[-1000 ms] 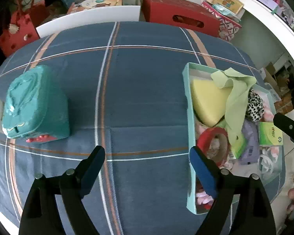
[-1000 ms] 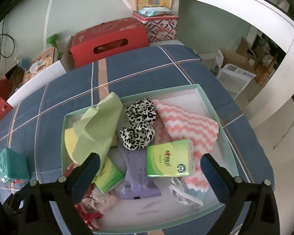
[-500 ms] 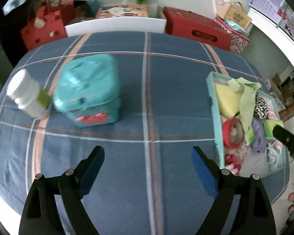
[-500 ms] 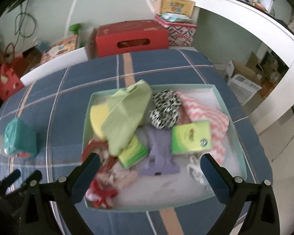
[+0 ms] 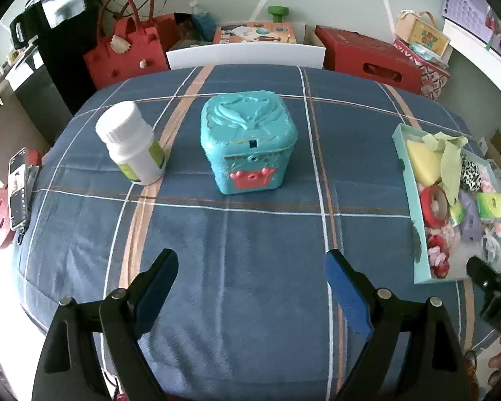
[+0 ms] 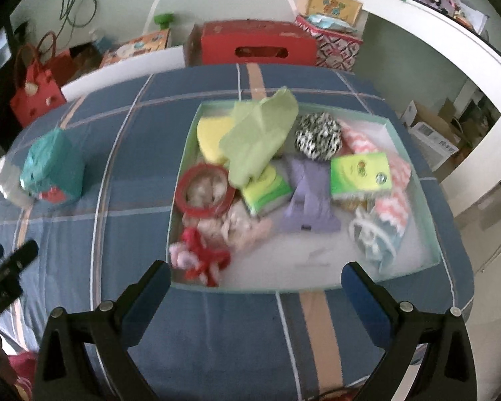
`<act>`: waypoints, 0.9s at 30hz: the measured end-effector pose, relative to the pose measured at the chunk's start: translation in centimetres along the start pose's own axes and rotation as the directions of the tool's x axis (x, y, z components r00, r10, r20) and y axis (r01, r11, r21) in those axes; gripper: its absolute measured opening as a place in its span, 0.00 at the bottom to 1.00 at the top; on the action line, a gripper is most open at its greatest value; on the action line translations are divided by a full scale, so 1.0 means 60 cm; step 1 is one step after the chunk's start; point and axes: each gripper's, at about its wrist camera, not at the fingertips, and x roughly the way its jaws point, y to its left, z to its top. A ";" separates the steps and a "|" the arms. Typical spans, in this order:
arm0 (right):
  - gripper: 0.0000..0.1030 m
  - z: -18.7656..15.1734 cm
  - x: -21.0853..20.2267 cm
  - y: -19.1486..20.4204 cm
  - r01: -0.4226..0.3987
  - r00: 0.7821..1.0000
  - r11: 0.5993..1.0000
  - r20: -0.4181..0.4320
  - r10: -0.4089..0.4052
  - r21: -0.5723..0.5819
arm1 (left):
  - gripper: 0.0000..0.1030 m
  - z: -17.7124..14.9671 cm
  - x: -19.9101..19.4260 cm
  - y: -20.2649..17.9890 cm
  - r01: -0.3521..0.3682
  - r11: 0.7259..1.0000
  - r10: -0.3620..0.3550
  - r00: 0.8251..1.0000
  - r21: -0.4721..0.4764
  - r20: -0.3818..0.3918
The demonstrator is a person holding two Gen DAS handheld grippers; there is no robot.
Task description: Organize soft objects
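A shallow teal tray (image 6: pixel 414 269) on the blue plaid tablecloth holds several soft things: a green cloth (image 6: pixel 260 133), a yellow sponge (image 6: pixel 210 133), a leopard scrunchie (image 6: pixel 319 135), a green tissue pack (image 6: pixel 360 175), a purple pouch (image 6: pixel 305 197), a pink zigzag cloth (image 6: pixel 397 197) and a red ring (image 6: pixel 205 188). The tray also shows at the right of the left wrist view (image 5: pixel 405 167). My right gripper (image 6: pixel 255 284) is open and empty, just before the tray's near edge. My left gripper (image 5: pixel 252 274) is open and empty, above the cloth in front of a teal box (image 5: pixel 248 140).
A white bottle (image 5: pixel 130 143) stands left of the teal box. A phone (image 5: pixel 16 188) lies at the table's left edge. Beyond the table are a white chair back (image 5: pixel 245 55), a red bag (image 5: pixel 127 50) and red boxes (image 5: pixel 367 56).
My left gripper has swung left and back: the teal box moved to centre view and the white bottle appeared. My right gripper has pulled back from above the tray. Both stay open.
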 end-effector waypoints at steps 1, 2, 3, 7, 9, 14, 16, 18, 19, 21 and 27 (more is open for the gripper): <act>1.00 -0.008 0.002 0.004 0.002 1.000 1.000 -0.009 -0.003 -0.008 | 0.87 -0.003 -0.001 0.002 0.000 1.000 0.000 1.000 0.001 0.001; 1.00 -0.015 0.004 0.007 0.005 1.000 1.000 -0.014 -0.005 -0.014 | 0.87 -0.006 -0.002 0.004 -0.001 1.000 0.001 1.000 0.003 0.003; 1.00 -0.021 0.004 0.009 0.005 1.000 1.000 -0.014 -0.006 -0.018 | 0.87 -0.010 -0.003 0.005 -0.003 1.000 0.003 1.000 0.006 0.004; 1.00 -0.034 0.000 0.014 -0.001 1.000 1.000 -0.002 0.001 -0.023 | 0.87 -0.024 -0.005 0.006 -0.002 1.000 0.002 1.000 0.020 0.014; 1.00 -0.038 -0.003 0.017 -0.006 1.000 1.000 0.008 0.006 -0.026 | 0.87 -0.030 -0.003 0.005 -0.002 1.000 0.002 1.000 0.027 0.020; 1.00 -0.044 -0.007 0.022 -0.009 0.999 0.999 0.034 0.011 -0.034 | 0.87 -0.036 -0.001 0.003 -0.013 0.999 0.012 1.000 0.033 0.025; 1.00 -0.045 -0.010 0.025 -0.006 0.999 0.999 0.047 0.008 -0.039 | 0.87 -0.039 0.000 0.003 -0.016 0.999 0.015 1.000 0.033 0.027; 1.00 -0.045 -0.013 0.026 -0.001 0.998 0.999 0.059 0.004 -0.044 | 0.87 -0.040 0.001 0.002 -0.025 0.999 0.024 0.999 0.033 0.029; 1.00 -0.046 -0.015 0.028 0.001 0.998 0.999 0.064 0.002 -0.049 | 0.87 -0.040 0.001 0.002 -0.027 0.999 0.026 0.999 0.034 0.030; 1.00 -0.046 -0.015 0.031 0.001 0.998 0.998 0.066 0.003 -0.056 | 0.87 -0.041 0.003 0.001 -0.030 0.999 0.029 0.999 0.036 0.031; 1.00 -0.045 -0.015 0.033 -0.004 0.998 0.998 0.069 0.009 -0.066 | 0.87 -0.043 0.003 -0.002 -0.031 0.999 0.029 0.999 0.041 0.041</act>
